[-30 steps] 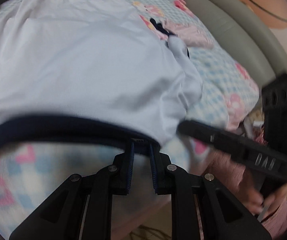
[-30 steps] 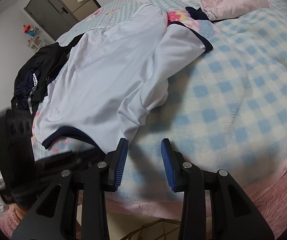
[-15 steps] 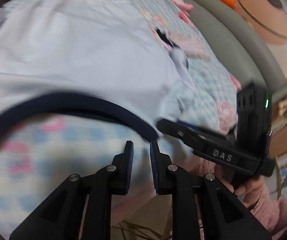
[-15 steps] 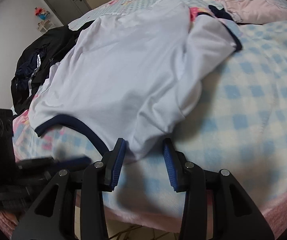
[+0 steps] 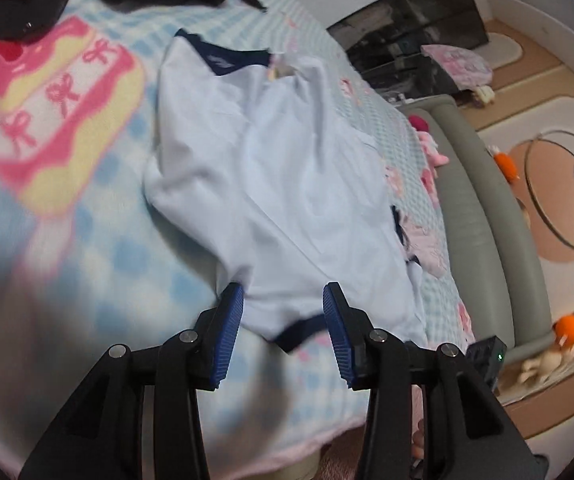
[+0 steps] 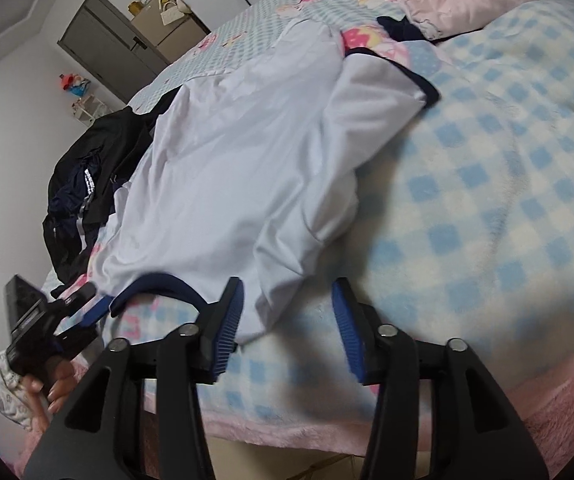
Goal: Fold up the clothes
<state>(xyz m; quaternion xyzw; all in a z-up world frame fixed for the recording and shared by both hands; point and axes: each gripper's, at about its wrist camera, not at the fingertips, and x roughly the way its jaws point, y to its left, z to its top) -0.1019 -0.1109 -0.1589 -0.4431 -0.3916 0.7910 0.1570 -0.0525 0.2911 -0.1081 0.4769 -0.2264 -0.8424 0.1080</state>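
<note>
Shirt [image 5: 287,184], white with navy trim, is seen spread on the checked blanket [image 5: 99,264] in the left wrist view, its hem between the spread left gripper [image 5: 283,320]. In the right wrist view, the right gripper [image 6: 287,312] is held apart around a shirt fold; dark clothes [image 6: 87,184] lie beyond.

Both wrist views look low and close from the bed's [image 6: 507,160] near edge, sharing the white shirt [image 5: 287,200].
</note>
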